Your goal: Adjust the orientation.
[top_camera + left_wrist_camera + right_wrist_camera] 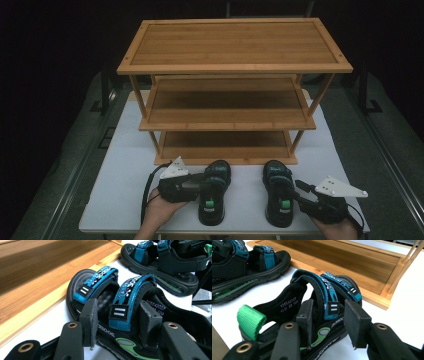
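While both hands rest near the front edge of the white table (125,175), each hand-held gripper meets one sandal of a pair standing just in front of the three-tier bamboo shoe rack (234,70). In the high view the left gripper (197,181) reaches in from the left at the left black sandal with blue straps and a green heel tab (214,192), and the right gripper (298,192) comes in from the right at the matching right black sandal (278,192). The two sandals stand side by side, apart from each other, toes pointing toward the rack's bottom shelf (37,290).

In the left gripper view the jaws stand partly open on either side of the sandal's rear blue strap (127,302); one pad (90,320) sits inside over the footbed and the other (148,320) lies against the outer side. Whether they press on the strap cannot be told.

In the right gripper view the jaws are likewise half open around the blue strap (328,300) of the right sandal. The left pad (305,317) is close against the strap, the right pad (357,320) stands clear of it, so nothing is clamped.
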